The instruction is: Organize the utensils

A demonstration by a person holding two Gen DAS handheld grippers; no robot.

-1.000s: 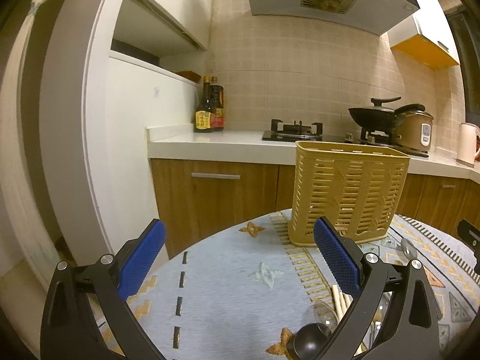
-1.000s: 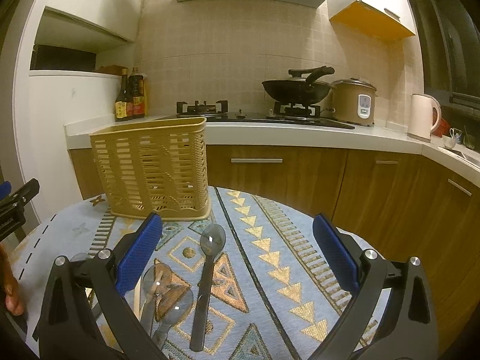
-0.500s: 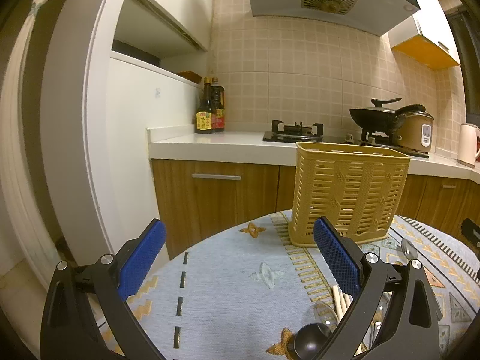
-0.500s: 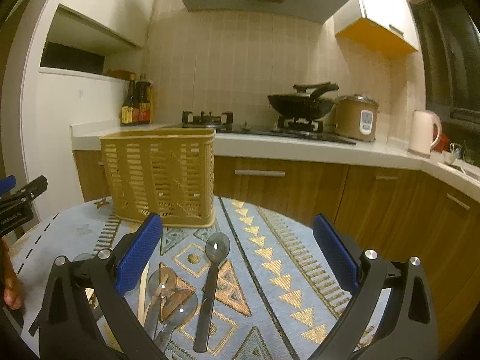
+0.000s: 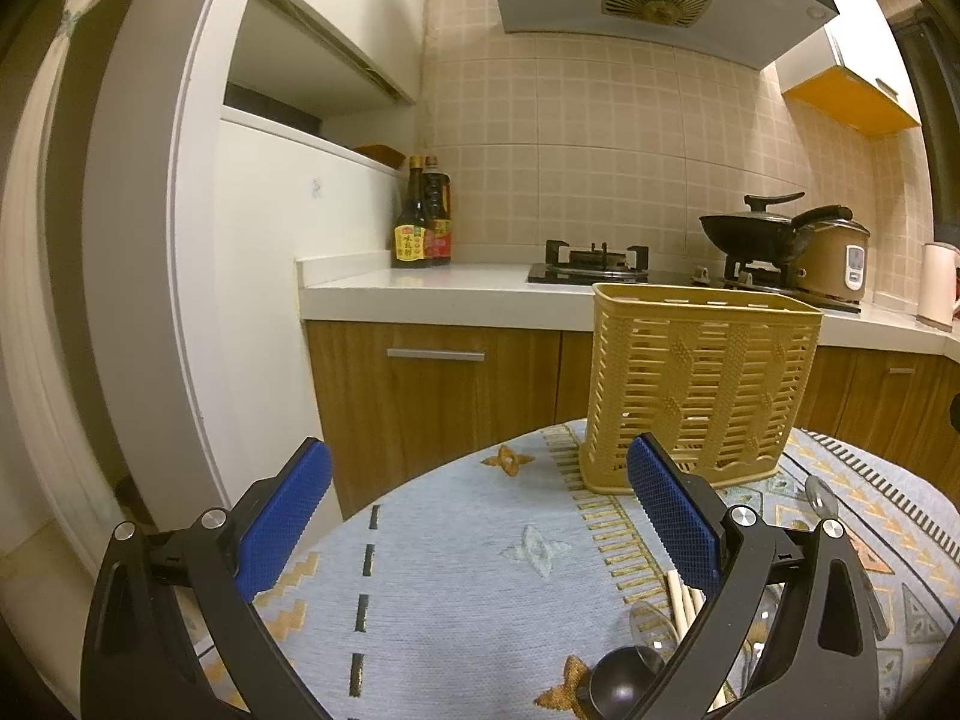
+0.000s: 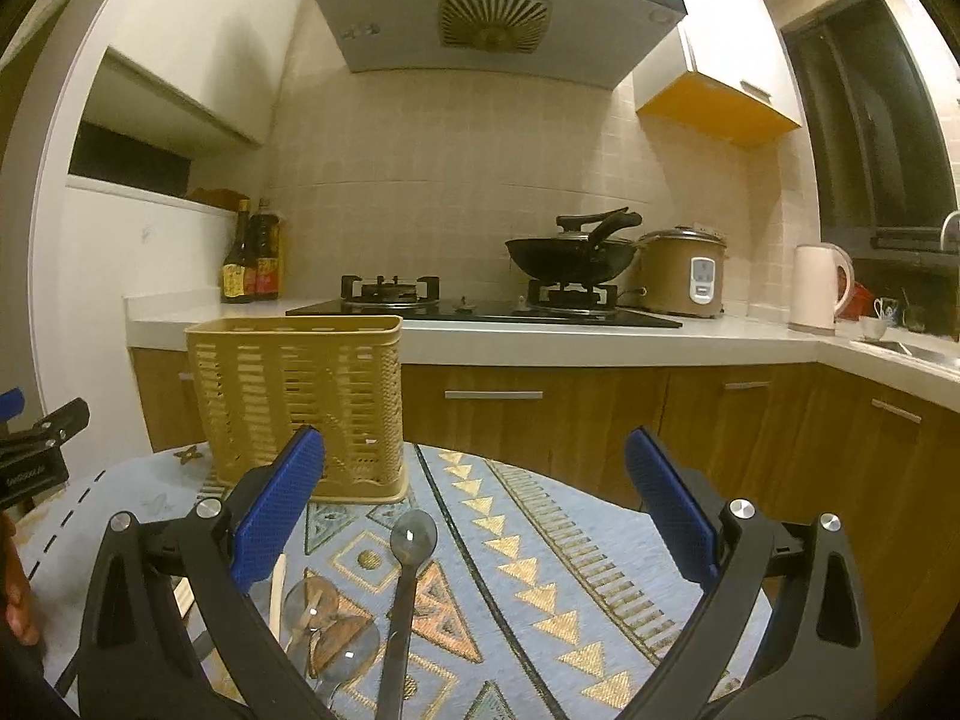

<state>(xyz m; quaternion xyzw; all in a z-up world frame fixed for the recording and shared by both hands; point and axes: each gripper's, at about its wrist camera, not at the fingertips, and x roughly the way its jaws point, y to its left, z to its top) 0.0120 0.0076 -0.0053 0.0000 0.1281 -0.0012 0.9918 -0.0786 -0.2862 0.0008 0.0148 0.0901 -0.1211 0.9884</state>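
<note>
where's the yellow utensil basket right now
Upright on the patterned tablecloth, the yellow basket appears left of centre in the right wrist view, behind the dark spoon.

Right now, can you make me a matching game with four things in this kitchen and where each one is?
Things:
1. yellow basket
2. black wok
3. dark spoon
4. sauce bottles

Places:
A. on the stove burner
B. lying flat on the tablecloth
C. in the counter's corner by the wall
D. standing upright at the table's far edge

Pairs: 1-D, 2-A, 3-B, 4-C
</note>
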